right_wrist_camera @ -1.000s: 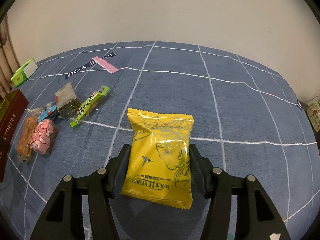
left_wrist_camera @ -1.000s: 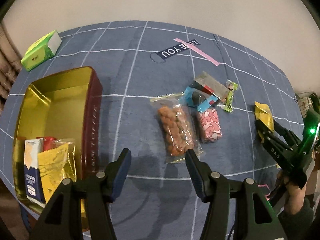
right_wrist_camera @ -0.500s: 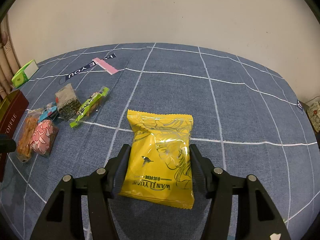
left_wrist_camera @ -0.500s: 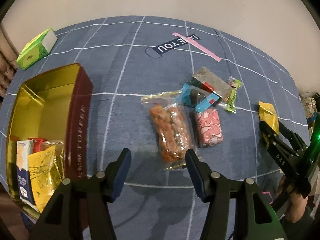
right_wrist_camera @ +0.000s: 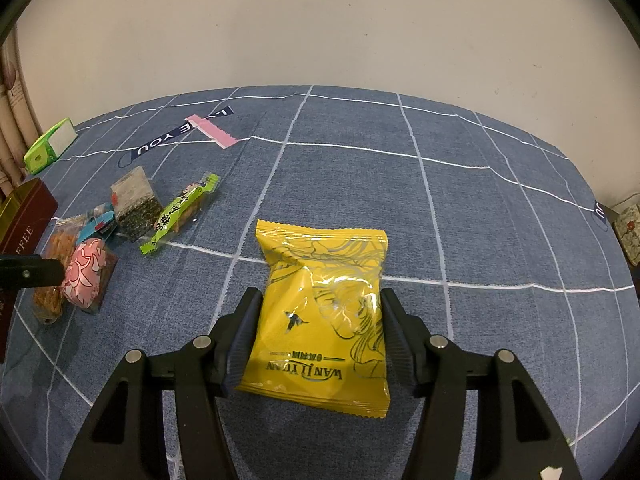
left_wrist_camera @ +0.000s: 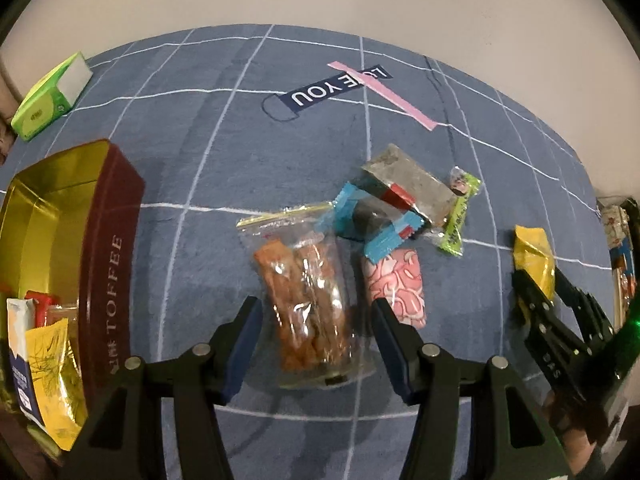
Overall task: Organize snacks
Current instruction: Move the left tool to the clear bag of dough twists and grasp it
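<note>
The spread left hand-held gripper [left_wrist_camera: 316, 344] straddles a clear bag [left_wrist_camera: 308, 300] lying lengthwise between its fingers on the worktop [left_wrist_camera: 224, 152], while the right hand-held gripper [right_wrist_camera: 318, 332] pinches a yellow packet [right_wrist_camera: 324, 312].

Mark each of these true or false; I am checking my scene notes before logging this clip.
1. The right gripper straddles a yellow foil snack packet. True.
2. The dark red toffee tin is empty. False: packets stand at its near end.
3. The left gripper is shut on the clear bag of orange snacks. False: its jaws stand apart on either side of it.
4. The pink patterned packet lies beside the clear bag. True.
5. The green box sits inside the tin. False: it lies on the blue cloth.
</note>
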Available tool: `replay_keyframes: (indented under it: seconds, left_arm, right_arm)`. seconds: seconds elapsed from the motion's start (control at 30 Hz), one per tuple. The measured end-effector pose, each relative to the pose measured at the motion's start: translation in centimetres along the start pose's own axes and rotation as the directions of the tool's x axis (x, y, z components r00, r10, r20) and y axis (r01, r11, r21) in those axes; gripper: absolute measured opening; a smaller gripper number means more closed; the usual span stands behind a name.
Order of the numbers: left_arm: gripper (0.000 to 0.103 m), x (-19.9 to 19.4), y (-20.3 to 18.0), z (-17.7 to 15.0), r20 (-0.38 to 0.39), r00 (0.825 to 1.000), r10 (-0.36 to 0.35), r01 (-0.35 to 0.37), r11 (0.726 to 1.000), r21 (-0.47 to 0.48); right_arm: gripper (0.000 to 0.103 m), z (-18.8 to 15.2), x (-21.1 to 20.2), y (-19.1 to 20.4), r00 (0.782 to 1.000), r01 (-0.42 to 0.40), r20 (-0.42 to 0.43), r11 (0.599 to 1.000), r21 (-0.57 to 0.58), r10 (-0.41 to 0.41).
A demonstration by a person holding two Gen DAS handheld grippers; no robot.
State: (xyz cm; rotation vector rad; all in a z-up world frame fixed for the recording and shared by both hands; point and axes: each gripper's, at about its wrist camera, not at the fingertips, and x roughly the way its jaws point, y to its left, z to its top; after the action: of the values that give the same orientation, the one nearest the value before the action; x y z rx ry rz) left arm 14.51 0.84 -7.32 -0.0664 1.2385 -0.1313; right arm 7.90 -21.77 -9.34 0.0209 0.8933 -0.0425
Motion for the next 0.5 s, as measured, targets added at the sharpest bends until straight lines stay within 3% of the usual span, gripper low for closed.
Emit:
replay_keyframes:
  seconds: [0.3, 0.5]
  left_arm:
    - [0.058, 1.5, 0.5, 1.3, -0.015, 0.998, 0.061, -0.062, 0.998, -0.008]
    - [0.057, 2.0, 1.1, 1.0, -0.032, 0.998, 0.053, -0.054, 0.998, -0.015]
  right_arm:
    - [0.057, -0.1, 0.0, 0.1, 1.0, 0.0, 0.0, 1.0, 0.0, 0.0]
    - [0.057, -0.1, 0.0, 0.1, 1.0, 0.0, 0.0, 1.0, 0.0, 0.0]
